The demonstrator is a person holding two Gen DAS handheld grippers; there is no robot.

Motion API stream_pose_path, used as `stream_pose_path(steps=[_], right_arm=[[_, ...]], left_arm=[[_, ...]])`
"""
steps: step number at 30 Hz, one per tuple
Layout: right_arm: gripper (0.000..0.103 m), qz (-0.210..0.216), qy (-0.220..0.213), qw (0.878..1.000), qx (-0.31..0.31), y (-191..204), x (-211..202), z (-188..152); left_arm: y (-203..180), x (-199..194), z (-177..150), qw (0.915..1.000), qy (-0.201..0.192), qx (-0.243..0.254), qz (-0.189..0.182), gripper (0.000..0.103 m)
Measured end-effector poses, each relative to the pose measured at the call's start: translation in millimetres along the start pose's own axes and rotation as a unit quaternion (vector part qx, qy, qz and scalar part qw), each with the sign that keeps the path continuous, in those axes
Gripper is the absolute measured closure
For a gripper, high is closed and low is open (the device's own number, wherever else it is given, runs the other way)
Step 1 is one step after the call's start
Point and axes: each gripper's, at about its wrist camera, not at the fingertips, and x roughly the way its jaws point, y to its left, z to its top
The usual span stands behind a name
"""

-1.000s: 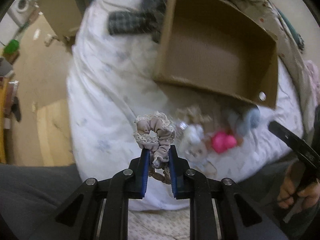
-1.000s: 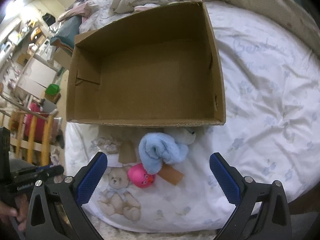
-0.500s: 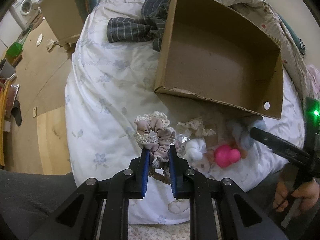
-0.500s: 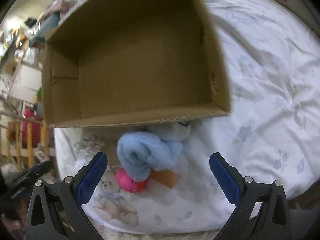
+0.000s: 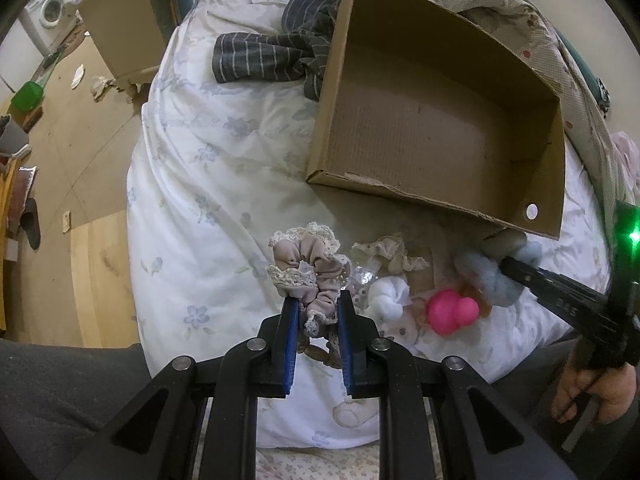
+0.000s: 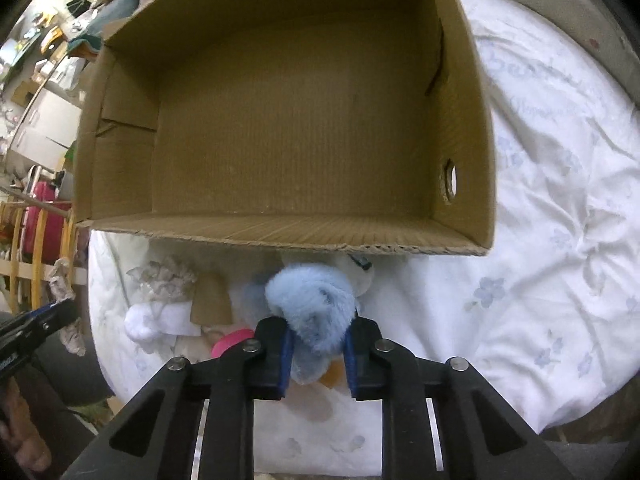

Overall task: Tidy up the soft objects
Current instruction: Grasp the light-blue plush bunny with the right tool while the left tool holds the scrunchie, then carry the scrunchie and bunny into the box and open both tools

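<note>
My left gripper (image 5: 318, 312) is shut on a beige lace-trimmed scrunchie (image 5: 306, 266) and holds it above the white floral bedsheet (image 5: 192, 200). My right gripper (image 6: 318, 340) is shut on a fluffy light-blue plush (image 6: 312, 300), just in front of the open cardboard box (image 6: 464, 236). The box (image 5: 400, 196) is empty. The blue plush (image 5: 484, 272) also shows in the left wrist view, at the tip of the right gripper. On the sheet lie a pink rubber toy (image 5: 452, 310), a white pompom piece (image 5: 390, 296) and a crumpled beige fabric piece (image 5: 386, 256).
A grey striped garment (image 5: 276, 60) lies left of the box. A patterned quilt (image 5: 560, 44) lies behind it. The bed edge drops to a wooden floor (image 5: 72, 184) at left, with another cardboard box (image 5: 120, 32) there. A wooden rack (image 6: 36, 248) stands left.
My right gripper has moved down onto the blue plush and closed on it; it was wide open before. My left gripper still holds the scrunchie, nearly unmoved.
</note>
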Motion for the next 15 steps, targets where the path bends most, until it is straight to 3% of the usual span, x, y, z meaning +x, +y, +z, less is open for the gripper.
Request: stream_pose_path(steps=[11, 15], right_arm=[[0.082, 0.026, -0.046, 0.999, -0.003, 12, -63, -18], [0.082, 0.037, -0.065, 0.997, -0.002, 13, -88, -20]], left_arm=[[0, -5, -7, 1.0000, -0.003, 0.008, -0.001, 0.087], [-5, -15, -6, 0.9996, -0.021, 0.021, 0.001, 0.087]])
